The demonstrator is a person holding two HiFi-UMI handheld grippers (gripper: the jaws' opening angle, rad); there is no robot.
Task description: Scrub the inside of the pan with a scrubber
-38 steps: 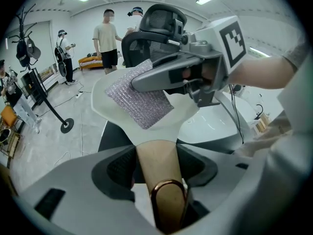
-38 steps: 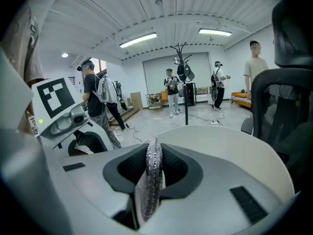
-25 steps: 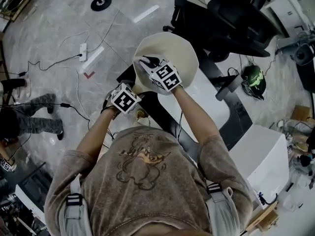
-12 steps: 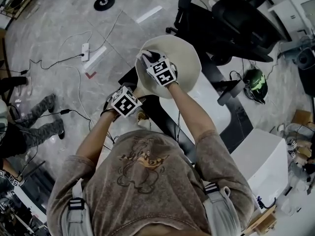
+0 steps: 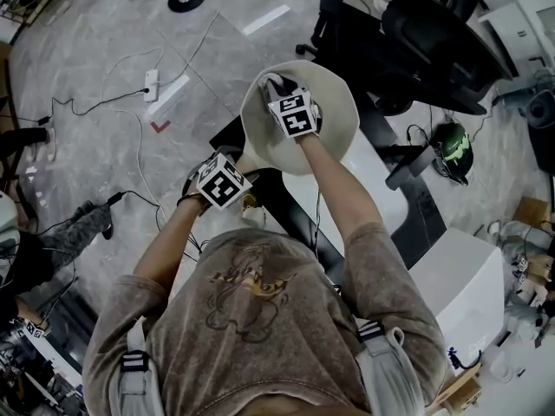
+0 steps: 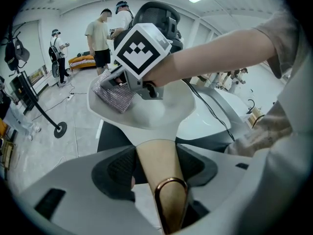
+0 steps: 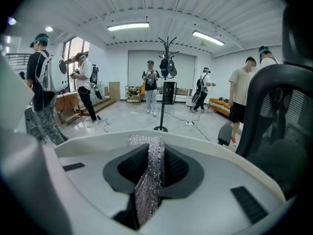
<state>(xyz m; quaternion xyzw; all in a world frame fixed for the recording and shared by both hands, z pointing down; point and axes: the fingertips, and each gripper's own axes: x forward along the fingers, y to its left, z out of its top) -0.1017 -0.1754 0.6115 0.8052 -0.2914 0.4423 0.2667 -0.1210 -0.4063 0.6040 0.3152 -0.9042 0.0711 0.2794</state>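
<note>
Your left gripper point(image 6: 155, 156) squeezes the handle point(image 6: 165, 182) of the pan point(image 5: 336, 137). Your right gripper point(image 7: 155, 153) pinches the scrubber point(image 6: 113, 96) inside it, by the far rim. Push too hard and the pan may twist loose.

Head view looks steeply down on the pan point(image 5: 338, 102); left gripper view faces it closely.

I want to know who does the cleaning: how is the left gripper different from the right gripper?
The left gripper pinches the tan handle of the pan; the right gripper pinches a sparkly scrubber. The left gripper sits outside the pan; the right gripper is over its inside. Both are shut on something.
</note>
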